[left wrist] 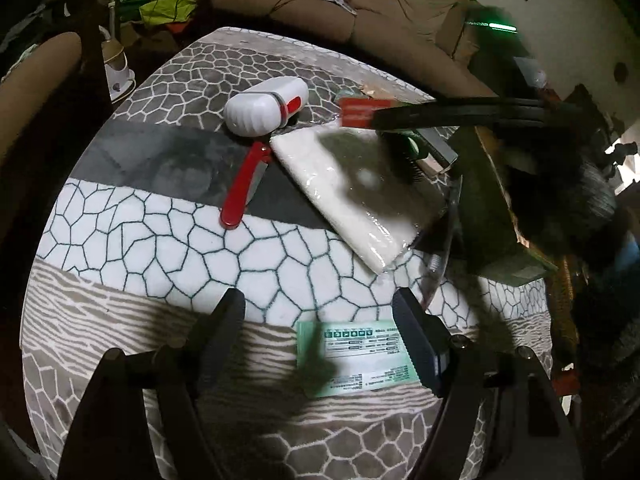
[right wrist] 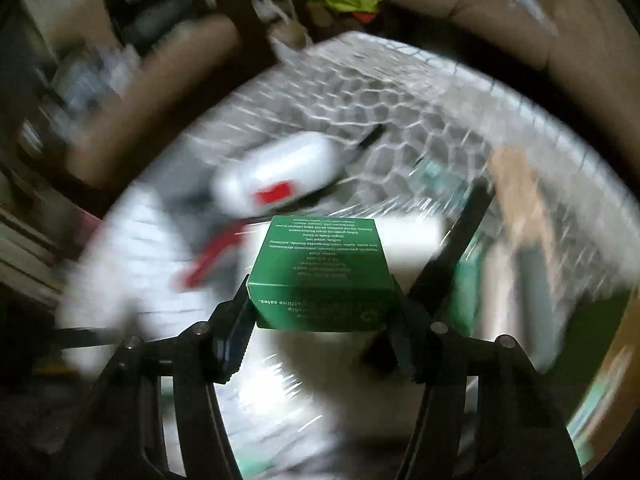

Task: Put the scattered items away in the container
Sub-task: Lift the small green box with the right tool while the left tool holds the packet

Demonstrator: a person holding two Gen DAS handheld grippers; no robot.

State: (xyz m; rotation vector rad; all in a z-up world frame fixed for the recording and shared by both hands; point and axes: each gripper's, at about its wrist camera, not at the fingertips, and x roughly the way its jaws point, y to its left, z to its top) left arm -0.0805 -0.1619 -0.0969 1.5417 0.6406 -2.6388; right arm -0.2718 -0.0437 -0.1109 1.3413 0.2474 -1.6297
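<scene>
right claw [right wrist: 322, 312] status: clenched on a green box [right wrist: 320, 268], which i see pinched between the two fingers at its lower sides, its printed top face turned toward the camera and projecting forward past the fingertips. the rest of the right wrist view is heavily blurred; a white capsule-shaped case with a red tab [right wrist: 276, 178] and a red-handled item [right wrist: 208, 260] lie on the surface ahead of the box, well apart from it.

left claw [left wrist: 320, 320] status: released, fingers spread wide and holding nothing. a pale green printed packet [left wrist: 356, 356] lies flat on the patterned surface [left wrist: 160, 248] directly between the fingers, its right edge hidden behind the right finger; i cannot tell whether they touch.

farther ahead in the left wrist view: a white wrapped pack [left wrist: 352, 196], the red-handled item [left wrist: 244, 188] just beside its left corner, and the white case [left wrist: 264, 106] behind both. the container is not clearly identifiable in either view.
</scene>
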